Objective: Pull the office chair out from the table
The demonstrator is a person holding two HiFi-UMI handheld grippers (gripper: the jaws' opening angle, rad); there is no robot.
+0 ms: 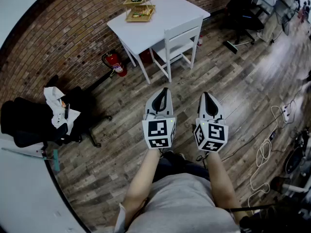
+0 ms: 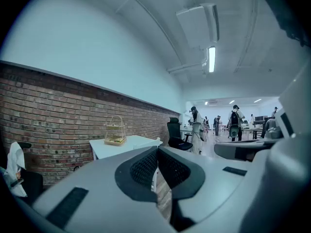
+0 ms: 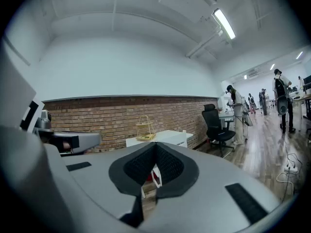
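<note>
From the head view, the left gripper [image 1: 164, 91] and right gripper [image 1: 207, 96] sit side by side over the wood floor [image 1: 233, 91], both shut tight and empty. A white chair [image 1: 181, 39] is tucked under the white counter [image 1: 160, 18]. The black office chair [image 1: 241, 6] stands far off, top right. In the left gripper view the jaws touch, with that chair [image 2: 175, 132] far behind. The right gripper view shows touching jaws too, and the chair [image 3: 215, 125] far off

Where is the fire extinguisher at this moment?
Head view, upper left of centre: the red fire extinguisher stands by the brick wall, just left of the white table, ahead and left of the left gripper.
</note>
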